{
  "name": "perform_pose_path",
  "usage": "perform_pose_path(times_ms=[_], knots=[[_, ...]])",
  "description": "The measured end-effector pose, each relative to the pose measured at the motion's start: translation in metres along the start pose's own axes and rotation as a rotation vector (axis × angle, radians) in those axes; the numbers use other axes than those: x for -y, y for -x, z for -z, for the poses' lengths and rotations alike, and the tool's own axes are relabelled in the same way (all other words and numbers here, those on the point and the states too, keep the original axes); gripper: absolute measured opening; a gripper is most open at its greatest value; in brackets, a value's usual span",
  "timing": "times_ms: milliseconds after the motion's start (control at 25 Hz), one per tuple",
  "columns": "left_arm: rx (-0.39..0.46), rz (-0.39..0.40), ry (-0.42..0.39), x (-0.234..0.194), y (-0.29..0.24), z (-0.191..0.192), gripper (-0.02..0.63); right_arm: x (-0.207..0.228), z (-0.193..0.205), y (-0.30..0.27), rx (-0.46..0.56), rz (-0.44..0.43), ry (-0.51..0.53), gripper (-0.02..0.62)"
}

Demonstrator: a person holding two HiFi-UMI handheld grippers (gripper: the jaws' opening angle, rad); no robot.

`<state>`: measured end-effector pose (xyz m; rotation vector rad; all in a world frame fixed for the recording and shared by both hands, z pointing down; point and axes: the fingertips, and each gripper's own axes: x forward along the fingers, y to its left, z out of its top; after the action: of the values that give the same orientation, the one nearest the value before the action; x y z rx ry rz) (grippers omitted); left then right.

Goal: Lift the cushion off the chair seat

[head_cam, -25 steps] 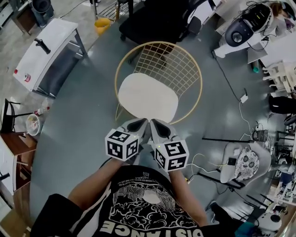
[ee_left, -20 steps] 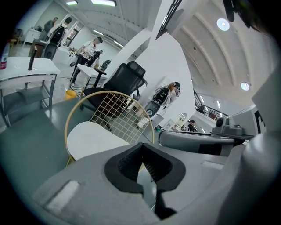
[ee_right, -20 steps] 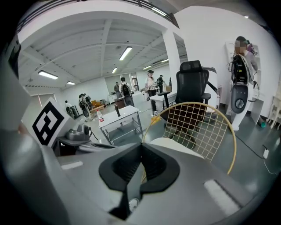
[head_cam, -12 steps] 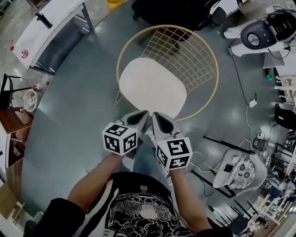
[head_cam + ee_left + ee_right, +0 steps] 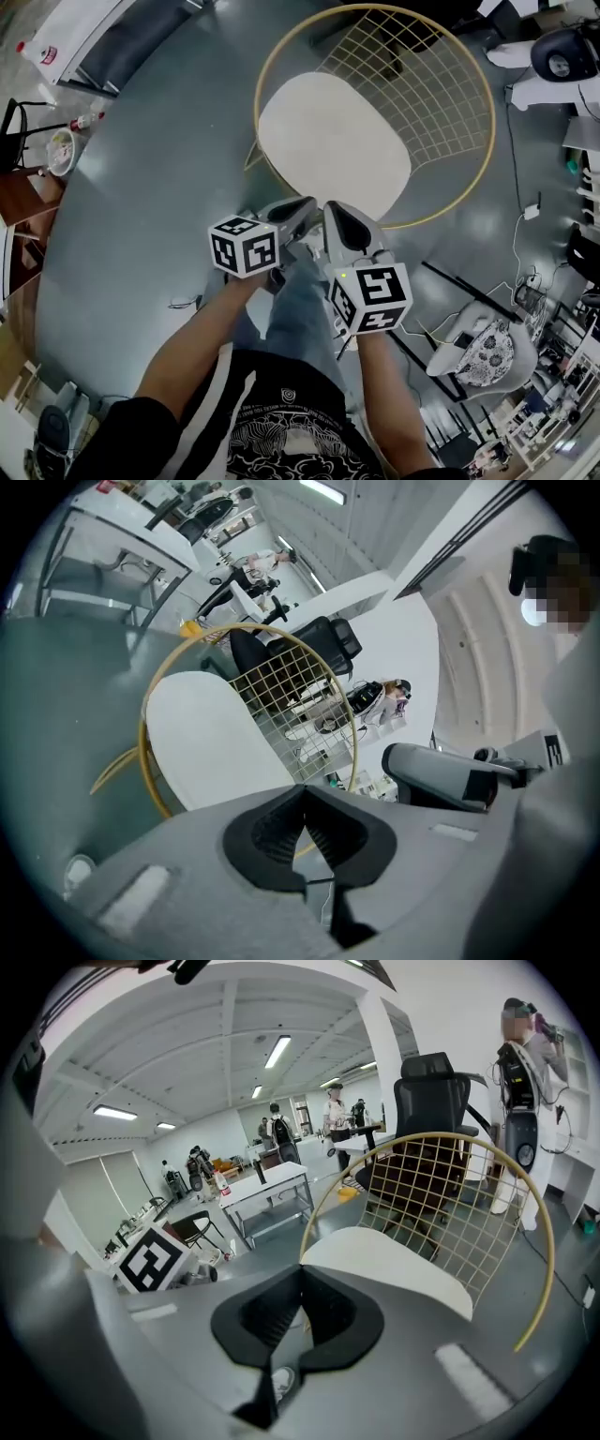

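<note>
A white oval cushion [image 5: 328, 141] lies flat on the seat of a gold wire chair [image 5: 412, 84]. My left gripper [image 5: 307, 206] and right gripper [image 5: 334, 210] hang side by side just short of the cushion's front edge, both shut with nothing between the fingers. They point toward the cushion without touching it. In the left gripper view the cushion [image 5: 206, 738] lies ahead and to the left of the closed left gripper [image 5: 304, 801]. In the right gripper view the cushion [image 5: 384, 1260] lies just beyond the closed right gripper [image 5: 300, 1281], with the wire back [image 5: 441, 1194] behind it.
A white table [image 5: 75, 28] stands at the far left and a wooden table [image 5: 19, 197] at the left edge. At lower right stands a small grey seat with a patterned pad [image 5: 487, 352], among floor cables. A black office chair [image 5: 431, 1091] and several people are behind the wire chair.
Both grippers have sunk toward the front of the chair, and the chair and cushion now loom larger. The left gripper has rolled. Both stay shut.
</note>
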<state>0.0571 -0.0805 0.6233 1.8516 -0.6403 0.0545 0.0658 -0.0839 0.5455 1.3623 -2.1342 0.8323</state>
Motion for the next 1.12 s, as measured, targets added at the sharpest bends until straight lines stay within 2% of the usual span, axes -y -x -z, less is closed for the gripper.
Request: perform_pose_path(times_ms=[160,240,320,520,680,920,1120], knots=[[0.025,0.003,0.071,-0.024,-0.002,0.008,-0.002,0.003,0.007,-0.008,-0.018,-0.012,0.010,-0.002],[0.019,0.004,0.094,-0.034,-0.005,0.012,0.040,0.007,0.011,-0.012,-0.026,-0.012,0.005,-0.002],[0.015,-0.001,0.109,-0.046,-0.006,0.015,0.043,0.009,0.016,-0.018,-0.037,-0.012,-0.004,-0.002],[0.008,-0.035,0.129,-0.075,-0.007,0.023,0.059,0.011,0.022,-0.029,-0.048,-0.019,-0.016,-0.002],[0.010,-0.071,0.173,-0.093,-0.007,0.035,0.104,0.010,0.026,-0.032,-0.067,-0.032,0.003,-0.002],[0.026,-0.069,0.270,-0.115,-0.023,0.047,0.175,0.015,0.030,-0.035,-0.089,-0.040,0.029,-0.002],[0.060,-0.052,0.291,-0.107,-0.032,0.034,0.181,0.020,0.030,-0.022,-0.113,-0.037,0.030,-0.002]])
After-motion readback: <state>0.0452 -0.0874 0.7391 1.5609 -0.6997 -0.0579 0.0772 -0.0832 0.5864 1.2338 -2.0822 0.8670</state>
